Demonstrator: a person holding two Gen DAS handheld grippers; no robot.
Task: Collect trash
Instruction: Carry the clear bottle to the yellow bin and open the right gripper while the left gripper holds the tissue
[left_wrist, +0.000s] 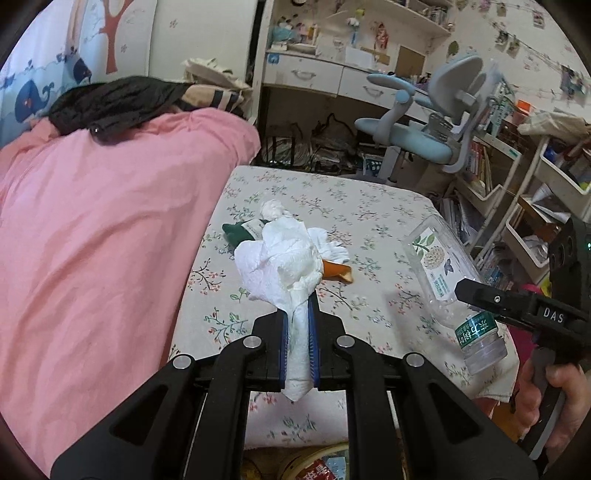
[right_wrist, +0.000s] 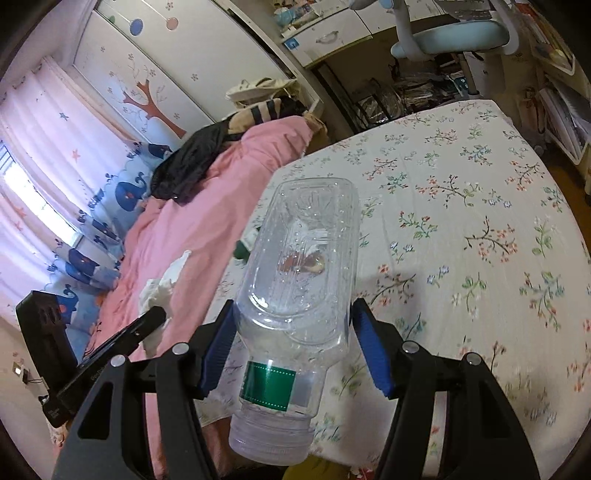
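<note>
My left gripper (left_wrist: 298, 312) is shut on a crumpled white paper towel (left_wrist: 280, 264) and holds it above the floral bed sheet (left_wrist: 369, 206). My right gripper (right_wrist: 293, 332) is shut on a clear empty plastic bottle (right_wrist: 299, 280) with a green label, held above the sheet; it also shows in the left wrist view (left_wrist: 448, 275). On the sheet behind the towel lie a dark green wrapper (left_wrist: 242, 229), more white tissue (left_wrist: 330, 245) and an orange peel (left_wrist: 338, 273). The left gripper's finger (right_wrist: 122, 338) and its towel (right_wrist: 159, 291) show in the right wrist view.
A pink quilt (left_wrist: 92, 240) with dark clothes (left_wrist: 107, 103) covers the bed's left half. A blue desk chair (left_wrist: 424, 122), a desk and shelving carts (left_wrist: 546, 192) stand beyond the bed. A bin with wrappers (left_wrist: 317, 465) sits below my left gripper.
</note>
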